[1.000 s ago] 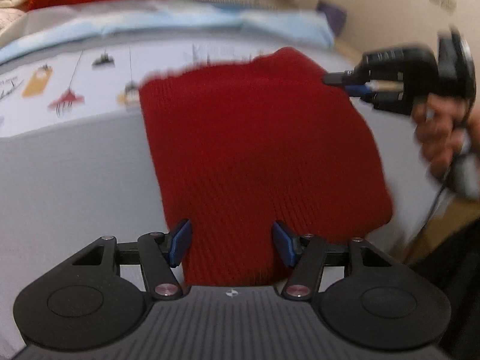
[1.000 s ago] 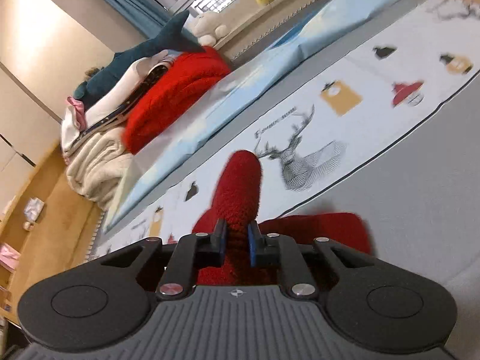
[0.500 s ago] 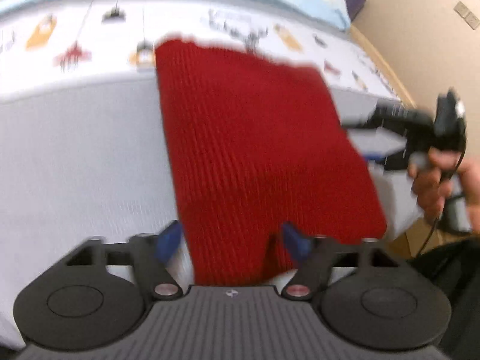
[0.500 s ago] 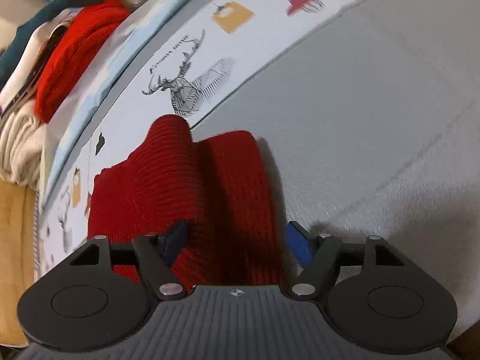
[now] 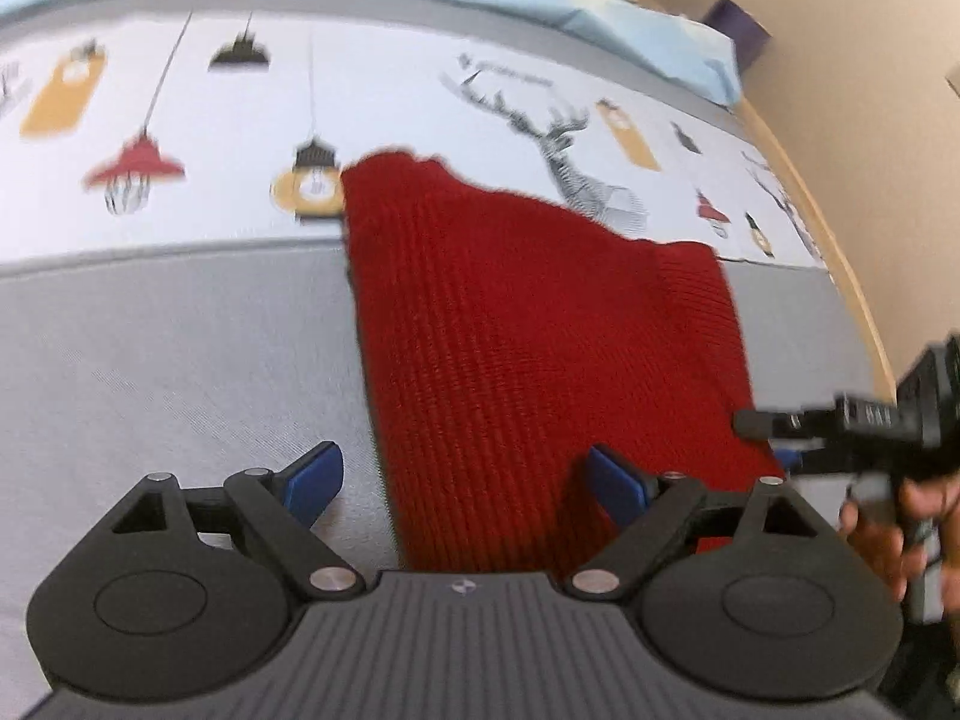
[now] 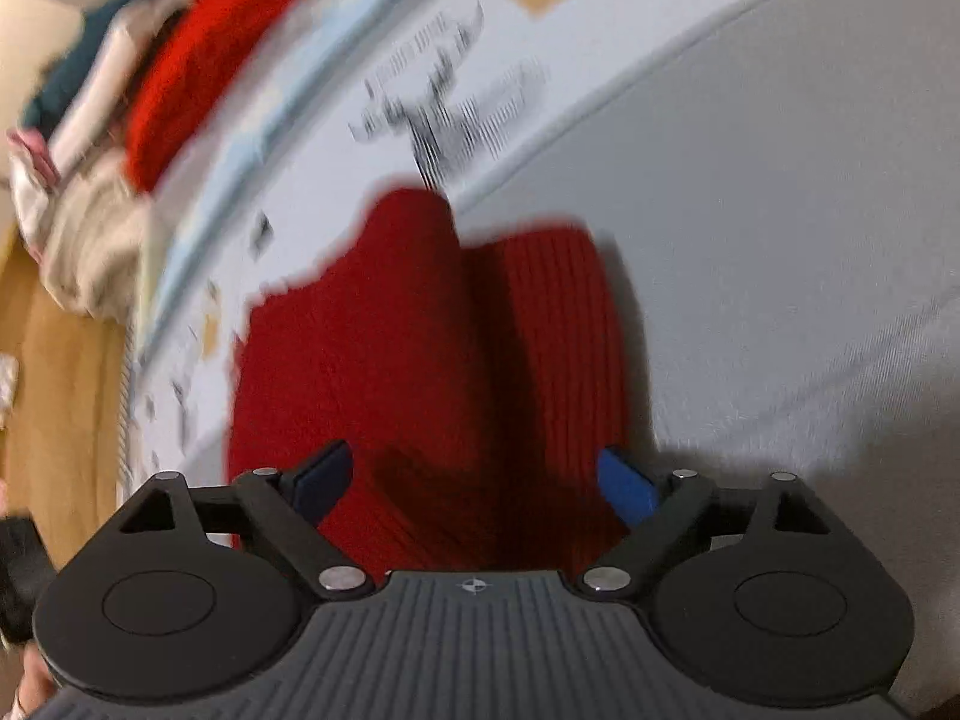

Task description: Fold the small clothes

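Lying released on the grey bed cover (image 5: pixel 168 360), the red ribbed knit garment (image 5: pixel 528 348) sits folded beneath the left hand-held gripper (image 5: pixel 462 480) and right hand-held gripper (image 6: pixel 474 483), whose jaws have just spread wide, suggesting this fold is set.

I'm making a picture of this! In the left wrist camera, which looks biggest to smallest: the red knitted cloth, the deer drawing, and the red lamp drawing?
Largest to smallest, as they look in that view:
1. red knitted cloth, by far
2. deer drawing
3. red lamp drawing
The deer and lamp look close in size, and the fisheye bends things, so their order is unsure.
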Available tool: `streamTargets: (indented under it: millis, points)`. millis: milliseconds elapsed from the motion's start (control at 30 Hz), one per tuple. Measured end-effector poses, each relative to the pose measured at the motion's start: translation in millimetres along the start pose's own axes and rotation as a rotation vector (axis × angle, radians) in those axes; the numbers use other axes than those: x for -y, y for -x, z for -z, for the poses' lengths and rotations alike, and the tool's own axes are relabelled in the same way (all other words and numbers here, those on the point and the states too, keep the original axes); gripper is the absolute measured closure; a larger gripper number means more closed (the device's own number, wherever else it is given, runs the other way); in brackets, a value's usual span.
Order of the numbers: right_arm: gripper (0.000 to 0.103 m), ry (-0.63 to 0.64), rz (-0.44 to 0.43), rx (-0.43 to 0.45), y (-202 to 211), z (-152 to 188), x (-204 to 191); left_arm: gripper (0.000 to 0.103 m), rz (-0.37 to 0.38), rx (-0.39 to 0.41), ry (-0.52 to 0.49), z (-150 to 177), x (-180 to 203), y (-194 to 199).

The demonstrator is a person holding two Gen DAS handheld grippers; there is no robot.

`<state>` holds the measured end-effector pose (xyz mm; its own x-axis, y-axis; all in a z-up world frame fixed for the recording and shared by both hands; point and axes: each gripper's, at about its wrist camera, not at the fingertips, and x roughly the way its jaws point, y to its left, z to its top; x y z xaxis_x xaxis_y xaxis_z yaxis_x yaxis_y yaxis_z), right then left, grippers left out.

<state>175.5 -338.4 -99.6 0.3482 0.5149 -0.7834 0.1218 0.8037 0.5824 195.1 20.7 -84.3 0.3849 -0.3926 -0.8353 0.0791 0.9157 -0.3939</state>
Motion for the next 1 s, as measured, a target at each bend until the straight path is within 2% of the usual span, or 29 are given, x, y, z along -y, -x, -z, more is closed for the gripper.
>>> streamTargets:
  millis: [67,100,333,533,633,700,767,833,900,1000]
  points:
    - [0.006,0.010,0.037,-0.021,-6.6,2.1,0.0,0.003,0.037,-0.011,0.052,0.6,-9.9,-12.1]
    - [0.006,0.007,0.038,-0.022,-7.7,2.1,0.8,0.001,0.044,-0.017,0.067,-0.6,-13.7,-16.6]
    - [0.001,-0.028,0.008,-0.051,-24.0,0.0,0.3,0.000,0.100,-0.032,0.112,-9.8,-20.1,-35.1]
    - [0.001,-0.034,0.020,-0.028,-30.7,-0.3,-2.9,0.000,0.157,-0.063,0.171,-12.7,-18.7,-56.9]
    - [0.020,-0.003,0.022,0.018,-30.7,0.3,-12.4,0.002,0.159,-0.057,0.202,-15.7,-20.7,-60.6]
    - [0.038,0.002,-0.003,0.043,-30.5,0.2,-18.0,0.011,0.151,-0.043,0.210,-18.3,-21.5,-57.2]
    - [0.040,0.024,-0.005,0.068,-29.0,1.0,-26.5,0.031,0.148,-0.016,0.201,-23.6,-22.3,-46.8]
    - [0.043,0.063,0.015,0.105,-28.5,0.8,-36.4,0.039,0.140,0.021,0.178,-32.0,-22.9,-29.8]
    - [0.046,0.083,0.012,0.138,-29.2,-1.0,-46.2,0.040,0.107,0.085,0.125,-40.0,-20.9,-10.8]
    - [0.047,0.114,-0.029,0.181,-36.4,-4.2,-67.9,0.040,0.015,0.195,0.025,-48.6,-23.0,16.6]
